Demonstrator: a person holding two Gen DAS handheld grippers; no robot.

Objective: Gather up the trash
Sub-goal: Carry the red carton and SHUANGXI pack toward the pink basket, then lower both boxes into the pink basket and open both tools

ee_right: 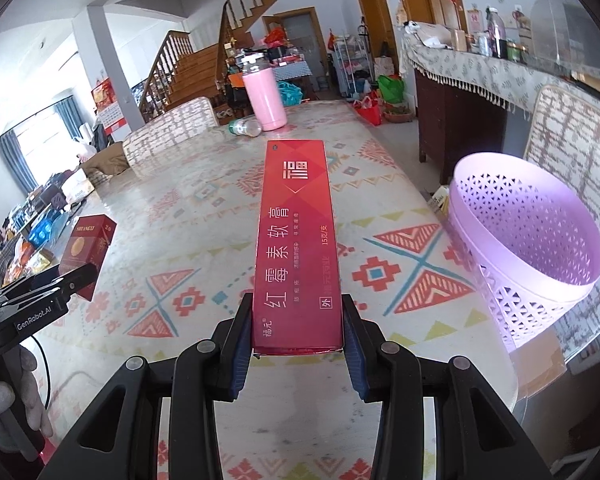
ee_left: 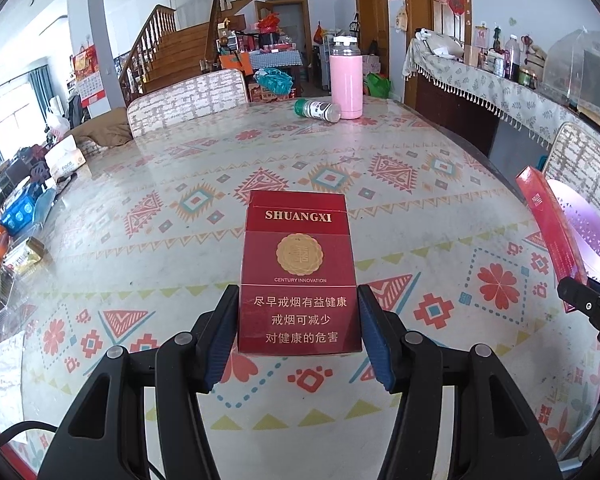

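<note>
My left gripper (ee_left: 299, 320) is closed on a dark red cardboard cigarette pack (ee_left: 299, 272) printed SHUANGXI; both blue-padded fingers (ee_left: 223, 336) press flat against its lower sides, and the pack stands up out of them, held above the table. My right gripper (ee_right: 298, 332) is clamped the same way on a long, narrow red cardboard ointment box (ee_right: 296, 240), gripped at its near end with the rest projecting forward over the patterned plastic tablecloth (ee_right: 188, 208). In the right wrist view the cigarette pack (ee_right: 86, 256) sits to the left of the long box, well apart from it. A pale lilac perforated plastic basket (ee_right: 540, 264) stands at the right edge of the table, near the right gripper; its inside looks bare from here, though the bottom is washed out by glare. At the far end of the table a pink cylindrical flask with a white cap (ee_left: 346, 80) stands upright, and a small clear plastic bottle with a green cap (ee_left: 318, 110) lies on its side just beside it, possibly touching.
</note>
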